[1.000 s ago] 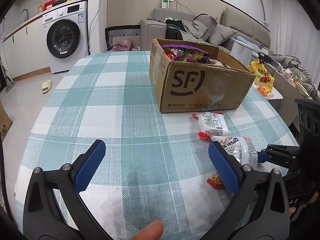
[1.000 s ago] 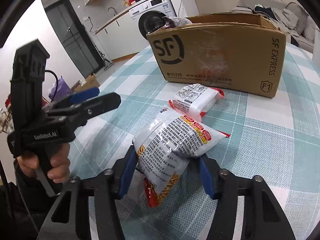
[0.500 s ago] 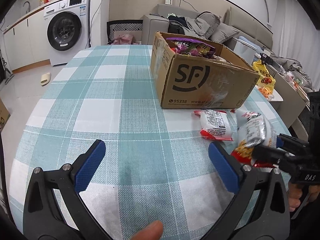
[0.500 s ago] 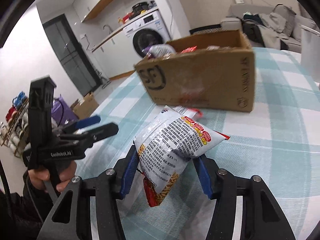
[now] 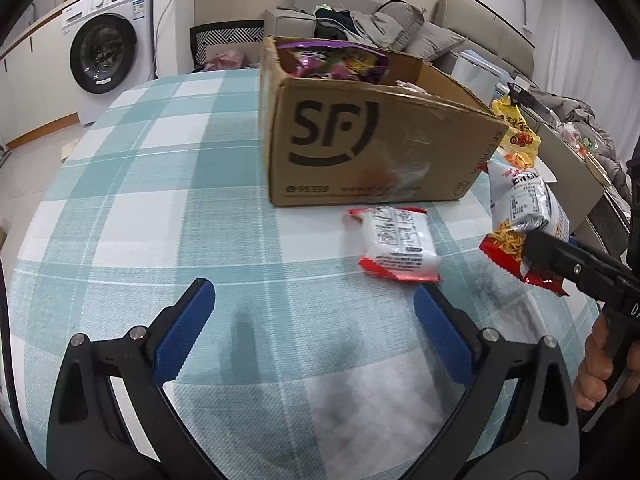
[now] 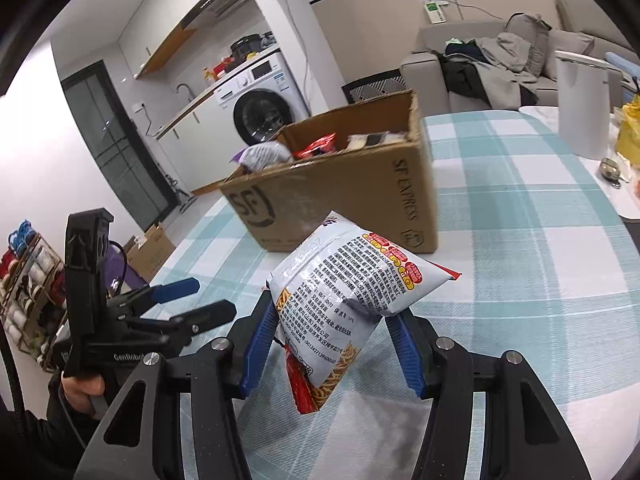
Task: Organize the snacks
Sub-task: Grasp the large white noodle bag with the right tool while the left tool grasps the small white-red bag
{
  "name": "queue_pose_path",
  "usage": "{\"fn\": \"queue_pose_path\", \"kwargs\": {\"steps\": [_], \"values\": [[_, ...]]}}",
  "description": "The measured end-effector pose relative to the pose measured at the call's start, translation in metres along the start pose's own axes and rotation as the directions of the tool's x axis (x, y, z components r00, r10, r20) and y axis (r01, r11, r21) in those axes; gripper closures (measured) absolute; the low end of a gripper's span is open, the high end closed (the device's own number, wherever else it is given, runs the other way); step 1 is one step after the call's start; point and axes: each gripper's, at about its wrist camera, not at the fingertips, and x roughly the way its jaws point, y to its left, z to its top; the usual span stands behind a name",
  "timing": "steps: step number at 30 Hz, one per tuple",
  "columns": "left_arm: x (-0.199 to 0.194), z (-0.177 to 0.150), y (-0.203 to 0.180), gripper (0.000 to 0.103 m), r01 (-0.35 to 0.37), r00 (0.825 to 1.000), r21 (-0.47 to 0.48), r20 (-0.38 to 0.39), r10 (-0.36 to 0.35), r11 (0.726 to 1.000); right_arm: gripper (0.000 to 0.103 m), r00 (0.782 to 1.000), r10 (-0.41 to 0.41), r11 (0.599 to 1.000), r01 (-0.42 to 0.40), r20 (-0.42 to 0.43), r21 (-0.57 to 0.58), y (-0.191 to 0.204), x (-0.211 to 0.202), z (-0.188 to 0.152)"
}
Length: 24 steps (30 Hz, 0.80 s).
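The left gripper (image 5: 314, 320) hovers over the checked surface (image 5: 160, 184), fingers spread wide, holding nothing. Ahead stands the cardboard box (image 5: 372, 140), already containing snacks; a small snack packet (image 5: 396, 244) lies just before it. The right gripper (image 6: 334, 344) clamps a noodle snack bag (image 6: 352, 292), lifted clear of the surface near the box.

1. Bare surface (image 5: 168, 184) is left open to the left of the cardboard box (image 5: 372, 148).
2. The lane before the box is blocked by a snack packet (image 5: 394, 246).
3. The box top is left open.
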Motion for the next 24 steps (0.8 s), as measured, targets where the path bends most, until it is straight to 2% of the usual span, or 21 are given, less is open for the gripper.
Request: {"fn": "queue_pose_path", "kwargs": {"steps": [5, 15, 19, 21, 24], "values": [[0.015, 0.01, -0.013, 0.003, 0.04, 0.999, 0.002, -0.024, -0.04, 0.999, 0.047, 1.0, -0.021, 0.999, 0.02, 0.019, 0.029, -0.009, -0.007, 0.004], [0.045, 0.026, -0.046, 0.005, 0.05, 0.998, 0.064, -0.043, -0.047, 0.997, 0.047, 1.0, -0.018, 0.999, 0.017, 0.017, 0.05, -0.018, -0.006, 0.005], [0.063, 0.03, -0.054, 0.021, 0.05, 0.996, 0.059, -0.081, -0.045, 0.997, 0.047, 1.0, -0.021, 0.999, 0.021, 0.011, 0.049, -0.019, -0.004, 0.005], [0.066, 0.028, -0.056, 0.027, 0.04, 0.997, 0.062, -0.071, -0.036, 0.997, 0.047, 1.0, -0.018, 0.998, 0.017, 0.01, 0.052, -0.019, -0.004, 0.005], [0.069, 0.03, -0.059, 0.049, 0.049, 0.997, 0.067, -0.064, -0.044, 0.997, 0.047, 1.0, -0.018, 0.999, 0.017, 0.011, 0.05, -0.018, -0.004, 0.005]]}}
